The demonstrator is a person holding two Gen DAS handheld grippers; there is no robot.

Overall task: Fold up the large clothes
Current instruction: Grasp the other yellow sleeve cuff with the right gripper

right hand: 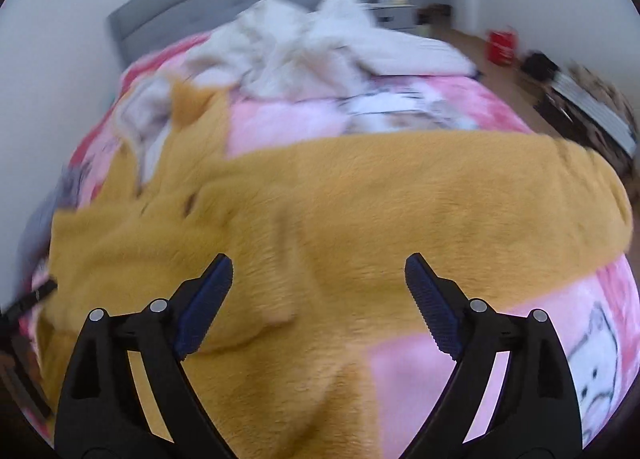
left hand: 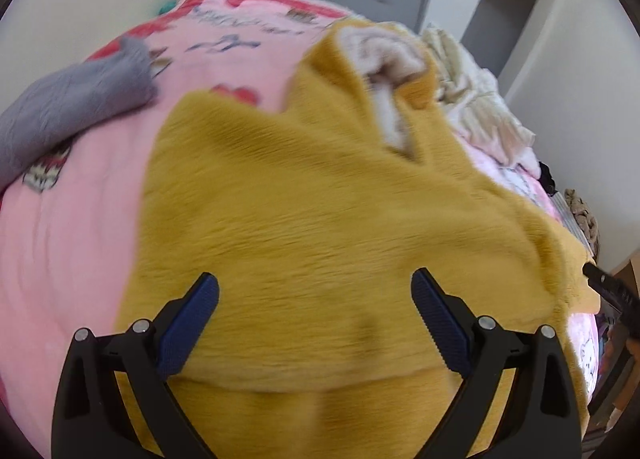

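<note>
Mustard fleece garment [left hand: 320, 219] lies beneath both open jaws.

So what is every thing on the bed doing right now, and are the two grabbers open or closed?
Mustard fleece garment: spread over the bed, pale lining showing at the neck, nothing gripping it.
Left gripper: open, empty, above the garment.
Right gripper: open, empty, above the garment.
Grey garment: lying loose, unfolded.
Cream clothes pile: crumpled near the headboard.
Pink blanket: laid flat under it all.
</note>
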